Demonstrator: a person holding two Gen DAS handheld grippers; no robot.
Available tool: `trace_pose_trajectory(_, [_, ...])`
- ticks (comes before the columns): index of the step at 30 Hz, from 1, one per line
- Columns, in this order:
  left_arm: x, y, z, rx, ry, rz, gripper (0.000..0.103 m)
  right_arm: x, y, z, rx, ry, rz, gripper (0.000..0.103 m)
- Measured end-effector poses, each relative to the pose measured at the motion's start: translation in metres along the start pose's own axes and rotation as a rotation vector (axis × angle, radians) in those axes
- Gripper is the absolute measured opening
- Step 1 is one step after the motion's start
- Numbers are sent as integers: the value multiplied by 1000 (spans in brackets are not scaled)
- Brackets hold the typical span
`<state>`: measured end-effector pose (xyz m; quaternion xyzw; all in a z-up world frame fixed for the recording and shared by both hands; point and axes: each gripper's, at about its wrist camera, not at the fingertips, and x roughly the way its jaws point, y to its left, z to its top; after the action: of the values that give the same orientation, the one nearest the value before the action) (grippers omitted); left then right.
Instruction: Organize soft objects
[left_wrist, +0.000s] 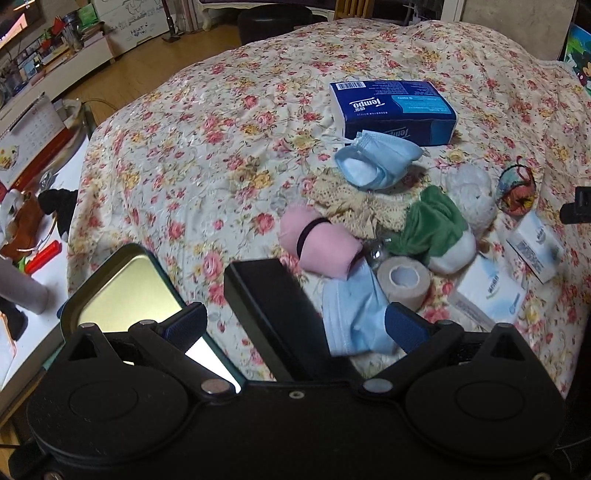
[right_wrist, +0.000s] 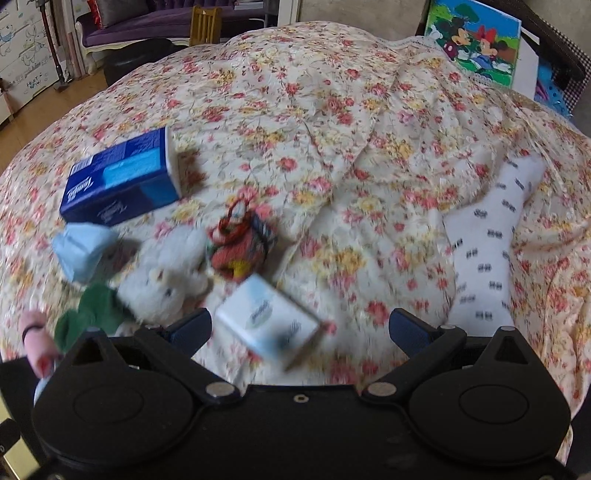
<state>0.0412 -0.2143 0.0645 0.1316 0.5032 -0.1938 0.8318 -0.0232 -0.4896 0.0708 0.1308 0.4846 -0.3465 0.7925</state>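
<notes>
Left gripper (left_wrist: 295, 325) stood wide open and empty above a flat blue face mask (left_wrist: 354, 314) on the floral bedspread (left_wrist: 184, 147). Right gripper (right_wrist: 301, 330) was likewise spread and empty, a white tissue pack (right_wrist: 267, 319) lying between its fingers.

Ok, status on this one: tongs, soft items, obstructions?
Left tongs open, empty, over blue mask. Right tongs open above small tissue pack. Soft pile unsorted; open tin beside it.

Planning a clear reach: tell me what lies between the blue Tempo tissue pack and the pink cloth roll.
In the left wrist view, between the Tempo pack and pink roll: a crumpled blue face mask and cream lace cloth.
</notes>
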Motion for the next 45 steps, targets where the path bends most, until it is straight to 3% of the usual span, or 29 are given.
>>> trace_pose_trajectory(12, [39,-1,34,-12,62,6,99,59,20,54,-10,35,50,103])
trace_pose_trajectory(21, [56,-19,75,24,53,-8,99,92,25,53,27,104,97,102])
trace_pose_trajectory(27, [78,-35,106,15,68,-40,99,106,31,47,2,138,73,101])
trace_pose_trajectory(32, [100,-47,122,24,58,-28,99,113,26,49,29,164,107,88])
trace_pose_trajectory(34, [110,-52,127,21,59,-14,99,116,21,48,48,185,147,76])
trace_pose_trajectory(36, [117,-55,130,12,68,-31,99,117,17,50,68,186,164,74])
trace_pose_trajectory(39, [125,-61,133,5,79,-56,99,114,13,52,80,184,206,53])
trace_pose_trajectory(45, [127,-69,136,-11,61,-50,99,114,8,51,93,173,191,54])
